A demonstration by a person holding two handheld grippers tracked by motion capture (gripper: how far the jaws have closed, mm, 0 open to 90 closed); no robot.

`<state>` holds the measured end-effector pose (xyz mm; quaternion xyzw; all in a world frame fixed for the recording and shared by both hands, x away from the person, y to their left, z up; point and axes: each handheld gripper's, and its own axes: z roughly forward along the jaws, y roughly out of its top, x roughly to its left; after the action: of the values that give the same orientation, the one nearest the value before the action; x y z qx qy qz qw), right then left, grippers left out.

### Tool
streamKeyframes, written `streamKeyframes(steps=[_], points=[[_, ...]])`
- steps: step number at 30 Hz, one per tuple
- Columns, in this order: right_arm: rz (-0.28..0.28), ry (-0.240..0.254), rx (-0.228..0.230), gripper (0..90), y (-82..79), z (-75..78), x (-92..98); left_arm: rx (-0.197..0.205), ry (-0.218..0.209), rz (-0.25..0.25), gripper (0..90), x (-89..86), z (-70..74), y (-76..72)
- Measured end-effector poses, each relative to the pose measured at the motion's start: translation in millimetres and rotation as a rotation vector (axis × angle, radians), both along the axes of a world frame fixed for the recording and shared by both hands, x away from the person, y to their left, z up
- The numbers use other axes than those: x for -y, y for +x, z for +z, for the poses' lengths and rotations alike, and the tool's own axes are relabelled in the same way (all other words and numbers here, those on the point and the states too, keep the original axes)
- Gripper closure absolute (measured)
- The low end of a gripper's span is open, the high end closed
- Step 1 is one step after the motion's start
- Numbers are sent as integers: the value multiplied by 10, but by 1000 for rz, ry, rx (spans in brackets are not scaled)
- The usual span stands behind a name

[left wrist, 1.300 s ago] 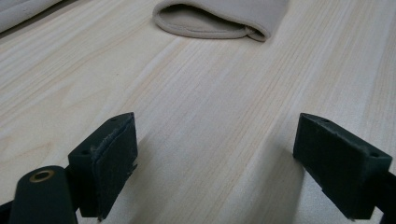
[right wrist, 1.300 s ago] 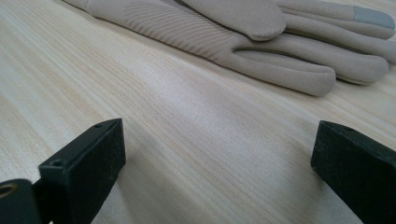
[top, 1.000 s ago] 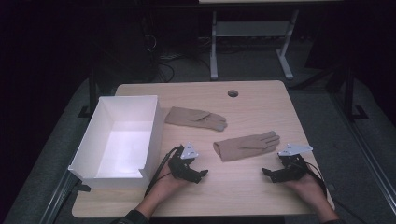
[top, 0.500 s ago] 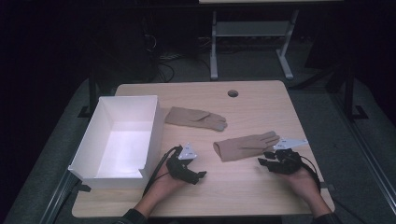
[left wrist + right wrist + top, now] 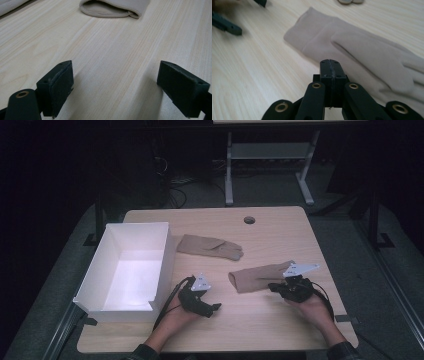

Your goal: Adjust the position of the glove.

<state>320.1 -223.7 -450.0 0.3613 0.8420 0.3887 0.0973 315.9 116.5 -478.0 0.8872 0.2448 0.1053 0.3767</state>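
Counts, high view: 2 tan gloves, far glove point(image 5: 210, 246) & near glove point(image 5: 260, 277). 1 white box point(image 5: 102, 262). 1 wood table point(image 5: 280, 232) w/ 1 round hole point(image 5: 249, 220). 2 grippers: left gripper point(image 5: 216, 307), right gripper point(image 5: 271, 286). 2 hands. 1 metal stand point(image 5: 267, 155) behind.

- From the high view we look forward and down on the whole table point(image 5: 260, 330).
- Our left gripper view skims the wood, low and close.
- Both gripper views share the near glove point(image 5: 352, 47), also seen from above.
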Motion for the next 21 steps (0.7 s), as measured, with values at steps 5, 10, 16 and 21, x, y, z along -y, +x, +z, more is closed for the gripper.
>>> streamKeyframes(steps=[5,10,16,21], points=[[35,-18,16,899,114,36,-197,-2,-2,3,130,0,1,-7],[61,0,18,899,236,64,-410,3,2,5,130,-3,3,-18],[99,-9,14,899,319,15,-626,2,1,5,130,-2,3,-20],[117,-37,4,899,319,-35,-735,3,2,4,130,-3,3,-18]])
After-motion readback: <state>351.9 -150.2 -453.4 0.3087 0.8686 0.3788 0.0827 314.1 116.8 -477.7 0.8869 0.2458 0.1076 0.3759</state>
